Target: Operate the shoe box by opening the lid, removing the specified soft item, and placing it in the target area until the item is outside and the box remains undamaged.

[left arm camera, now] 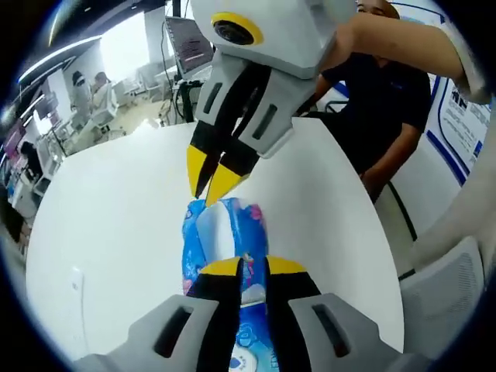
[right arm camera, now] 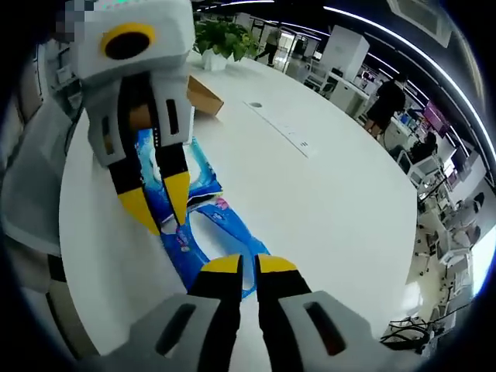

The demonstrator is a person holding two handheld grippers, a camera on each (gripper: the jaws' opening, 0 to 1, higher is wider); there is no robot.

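We see the soft blue pack [left arm camera: 226,246] lying on the white surface [left arm camera: 116,225], stretched between the two hand-held grippers. Left hand-held gripper [left arm camera: 246,268]: jaws pressed onto the near end of the pack, pinching it. Right hand-held gripper [left arm camera: 211,172] comes in from above in the left gripper view, yellow tips nearly together right at the pack's far end; we cannot tell if it actually grips. In the right gripper view its own jaws [right arm camera: 248,264] look close together with the pack's edge [right arm camera: 203,232] just ahead of them. Cardboard box [right arm camera: 203,96] sits further back on the surface, beside a potted plant [right arm camera: 223,37]. A person in dark clothing [left arm camera: 387,101] sits at the surface's edge.
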